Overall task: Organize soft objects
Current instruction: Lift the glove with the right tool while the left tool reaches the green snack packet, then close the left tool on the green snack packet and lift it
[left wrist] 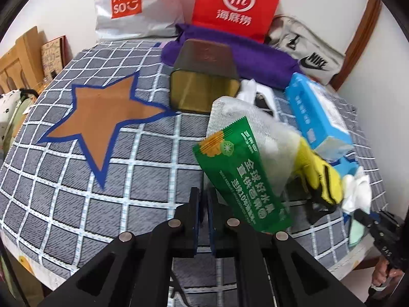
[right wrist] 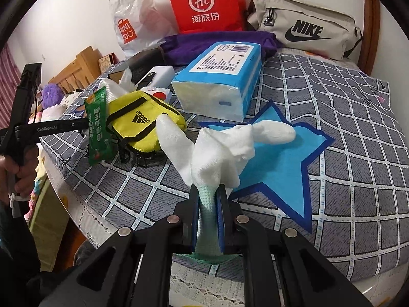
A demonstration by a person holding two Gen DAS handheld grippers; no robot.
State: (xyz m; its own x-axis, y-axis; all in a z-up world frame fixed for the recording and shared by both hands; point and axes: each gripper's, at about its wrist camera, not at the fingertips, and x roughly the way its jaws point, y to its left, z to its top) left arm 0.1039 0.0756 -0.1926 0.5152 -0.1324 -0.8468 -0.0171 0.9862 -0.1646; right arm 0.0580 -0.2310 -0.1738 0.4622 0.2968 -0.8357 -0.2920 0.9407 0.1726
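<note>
1. Left gripper: jaws together, clamped on green packet, lifted over checked cloth. Thin, light, crinkly; pinch near edge.
2. Right gripper: clamped on white sock at green cuff, above blue star. Soft, limp; droops.

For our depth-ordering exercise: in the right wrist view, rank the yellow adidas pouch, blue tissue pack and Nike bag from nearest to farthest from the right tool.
1. Yellow adidas pouch, ahead and left of the right tool.
2. Blue tissue pack, mid-table, behind it.
3. Nike bag, far right, against the wall.
</note>
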